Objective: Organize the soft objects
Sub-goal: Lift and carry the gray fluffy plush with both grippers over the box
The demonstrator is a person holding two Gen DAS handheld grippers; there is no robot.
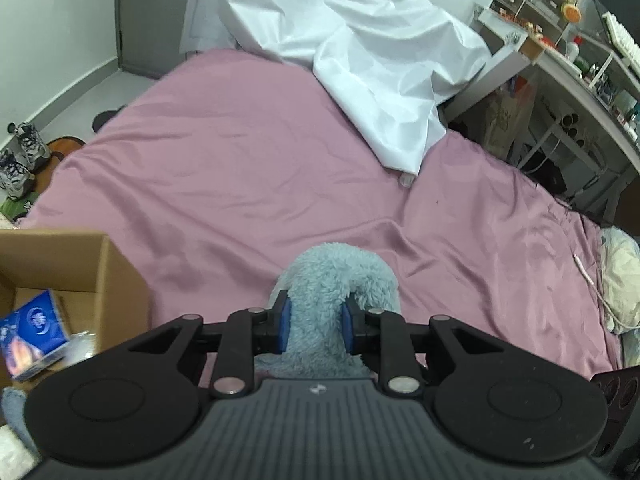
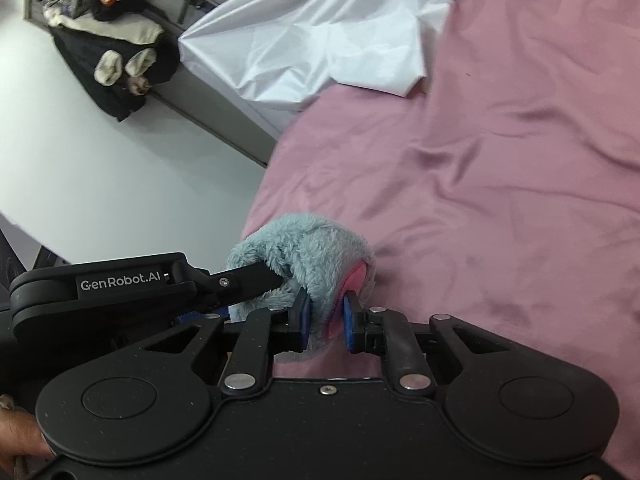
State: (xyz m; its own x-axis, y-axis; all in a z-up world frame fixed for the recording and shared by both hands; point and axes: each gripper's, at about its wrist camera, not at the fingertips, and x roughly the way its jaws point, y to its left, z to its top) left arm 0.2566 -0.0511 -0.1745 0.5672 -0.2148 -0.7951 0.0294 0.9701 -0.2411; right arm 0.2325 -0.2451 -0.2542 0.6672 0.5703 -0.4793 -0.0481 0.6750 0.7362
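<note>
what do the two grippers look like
Both are matte black plastic with two round discs on a wide body, silver pivot pins on the linkage arms and blue pads on the fingers. The left gripper has a ribbed grey top and white GenRobot.AI lettering on its side. The right gripper has a smooth top.

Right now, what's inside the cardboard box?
The cardboard box holds a blue packet and something pale, blurred, beside it. The left gripper covers the rest.
</note>
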